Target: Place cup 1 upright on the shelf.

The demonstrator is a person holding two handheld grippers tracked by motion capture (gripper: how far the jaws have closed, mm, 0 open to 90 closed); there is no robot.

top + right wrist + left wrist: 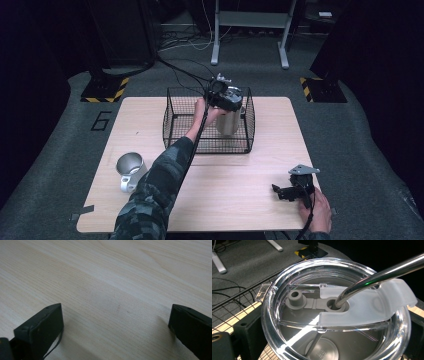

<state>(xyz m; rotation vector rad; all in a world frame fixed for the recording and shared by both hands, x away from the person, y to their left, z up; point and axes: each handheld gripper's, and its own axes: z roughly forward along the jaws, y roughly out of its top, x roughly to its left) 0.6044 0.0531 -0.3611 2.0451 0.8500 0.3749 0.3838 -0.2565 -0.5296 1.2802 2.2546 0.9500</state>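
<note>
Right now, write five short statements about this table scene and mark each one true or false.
1. The black wire basket holds the steel tumbler with a clear lid. True.
2. A metal straw passes through the clear lid's hole. True.
3. The right gripper is shut on a cup. False: its jaws stand wide apart over the bare light wooden table.
4. The silver mug with a handle lies in the basket. False: it lies on the table, outside.
5. The left gripper is at the tumbler. True.

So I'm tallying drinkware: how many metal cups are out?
2: one tumbler stands inside the wire basket, under the left tongs; one mug lies on the table's front left.
</note>
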